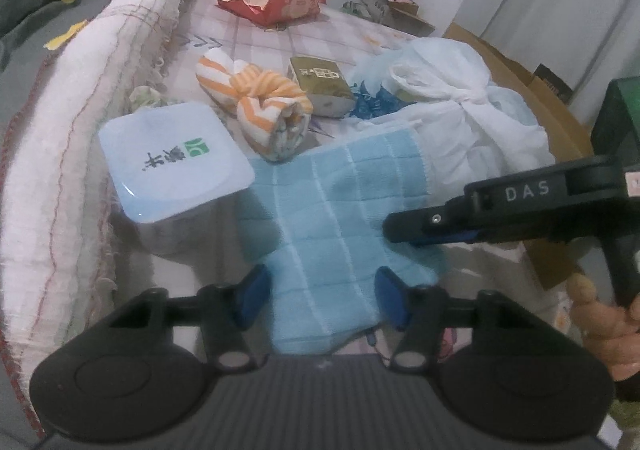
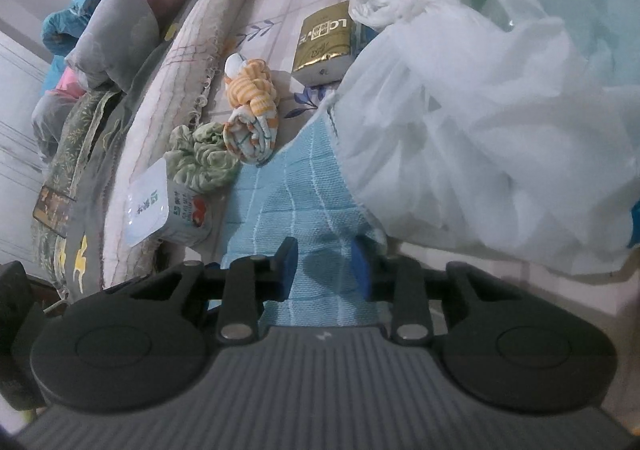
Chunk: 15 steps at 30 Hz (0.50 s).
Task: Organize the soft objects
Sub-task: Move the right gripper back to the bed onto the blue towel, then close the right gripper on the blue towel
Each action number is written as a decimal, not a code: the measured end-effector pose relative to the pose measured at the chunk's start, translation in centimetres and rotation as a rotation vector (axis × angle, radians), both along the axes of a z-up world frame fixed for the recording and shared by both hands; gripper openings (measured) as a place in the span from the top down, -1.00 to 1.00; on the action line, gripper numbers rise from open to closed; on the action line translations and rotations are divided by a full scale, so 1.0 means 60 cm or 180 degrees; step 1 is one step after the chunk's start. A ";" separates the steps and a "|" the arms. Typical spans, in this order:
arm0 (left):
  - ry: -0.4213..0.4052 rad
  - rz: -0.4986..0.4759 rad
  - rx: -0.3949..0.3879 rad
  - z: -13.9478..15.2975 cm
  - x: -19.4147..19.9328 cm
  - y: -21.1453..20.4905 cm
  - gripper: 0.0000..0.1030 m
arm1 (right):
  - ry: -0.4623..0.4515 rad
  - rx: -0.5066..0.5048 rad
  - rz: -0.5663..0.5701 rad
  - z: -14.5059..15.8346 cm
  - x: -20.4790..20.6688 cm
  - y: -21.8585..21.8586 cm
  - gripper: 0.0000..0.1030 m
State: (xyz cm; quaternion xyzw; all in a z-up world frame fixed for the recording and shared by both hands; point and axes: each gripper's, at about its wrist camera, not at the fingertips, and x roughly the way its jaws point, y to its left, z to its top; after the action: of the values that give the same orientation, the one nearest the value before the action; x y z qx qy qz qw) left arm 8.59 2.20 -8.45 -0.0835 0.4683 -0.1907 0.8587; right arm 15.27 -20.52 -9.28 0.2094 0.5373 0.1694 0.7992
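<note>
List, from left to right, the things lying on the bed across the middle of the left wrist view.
White tub lid → orange striped cloth bundle → gold tissue pack → white plastic bag.

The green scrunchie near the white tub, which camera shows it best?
The right wrist view. There the green scrunchie lies in plain sight between the white tub and the striped orange roll, ruffles clear. In the left wrist view only a pale green scrap peeks out behind the tub.
</note>
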 end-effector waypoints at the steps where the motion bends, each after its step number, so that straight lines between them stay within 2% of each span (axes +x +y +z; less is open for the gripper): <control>1: 0.0012 -0.0014 -0.0036 -0.001 0.000 -0.001 -0.16 | 0.0020 0.0018 -0.0007 -0.001 0.001 -0.001 0.46; 9: 0.0093 -0.0184 -0.0353 -0.006 -0.007 -0.010 -0.21 | 0.0364 0.0550 -0.0048 -0.029 0.014 0.000 0.46; 12: 0.0078 -0.0194 -0.0345 -0.006 -0.010 -0.015 -0.20 | 0.0545 0.0830 -0.0041 -0.044 0.014 0.004 0.46; 15: 0.0039 -0.0177 -0.0298 -0.005 -0.015 -0.013 -0.07 | 0.0711 0.1124 -0.0081 -0.061 0.015 0.002 0.43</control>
State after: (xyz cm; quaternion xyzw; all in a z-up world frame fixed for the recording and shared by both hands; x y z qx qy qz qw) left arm 7.70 1.40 -8.76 -0.1116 0.4663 -0.2357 0.8453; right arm 16.18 -20.41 -12.95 0.3705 0.5818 0.2266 0.6877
